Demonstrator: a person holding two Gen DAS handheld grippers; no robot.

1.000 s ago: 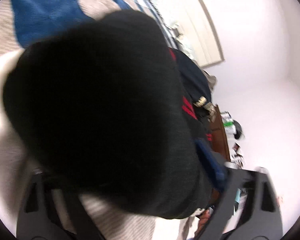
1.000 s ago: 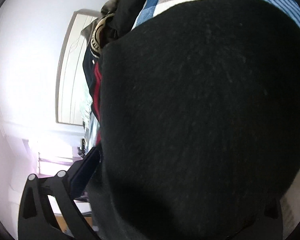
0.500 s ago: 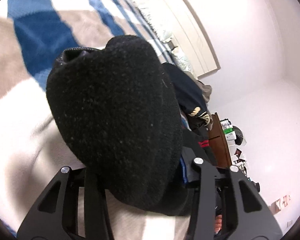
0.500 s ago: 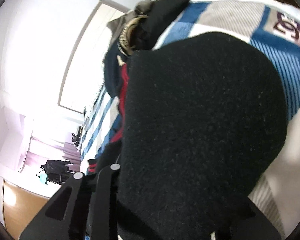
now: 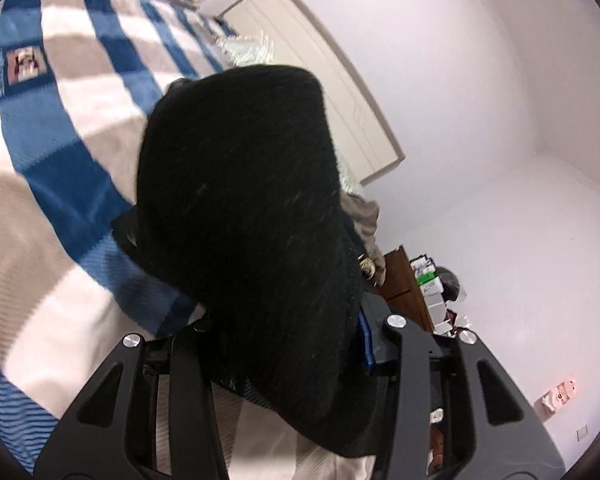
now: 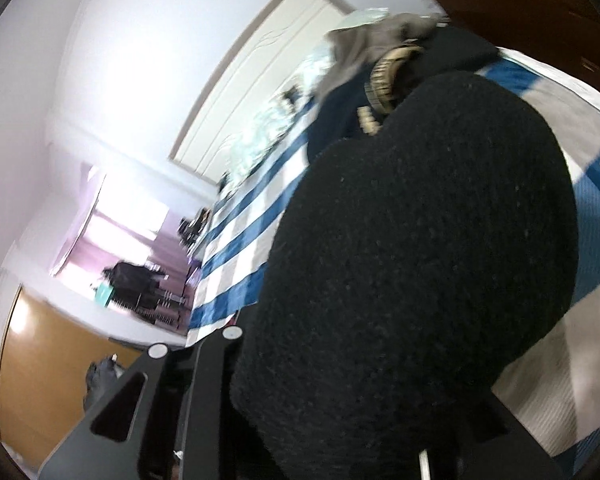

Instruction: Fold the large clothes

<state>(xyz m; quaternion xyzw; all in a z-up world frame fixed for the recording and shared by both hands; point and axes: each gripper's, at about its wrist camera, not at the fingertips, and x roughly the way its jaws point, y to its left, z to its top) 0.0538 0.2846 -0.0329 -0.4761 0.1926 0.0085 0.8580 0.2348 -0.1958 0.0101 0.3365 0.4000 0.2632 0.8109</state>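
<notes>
Lifting is the step in hand: both grippers are carrying a black knit garment (image 5: pixel 244 216) clear of the bed (image 5: pixel 40 168), which is covered by a blue, beige and white checked blanket. The left gripper (image 5: pixel 288 344) is clamping a thick bunch of the fabric, its jaws having just been closing onto it, and the cloth is bulging forward over both fingers. The right gripper (image 6: pixel 300 360) is likewise closed down on the garment (image 6: pixel 420 248), with the knit filling the gap between its jaws after they have just been closing. The garment is hanging above the middle of the bed, with a pile of other clothes (image 6: pixel 364 80) lying toward the bed's far edge by the headboard. Judging from this, the next move is calling for spreading the two grips apart so the fabric is opening out flat, then lowering it onto bare blanket, well apart from the pile, before any fold is being made.
</notes>
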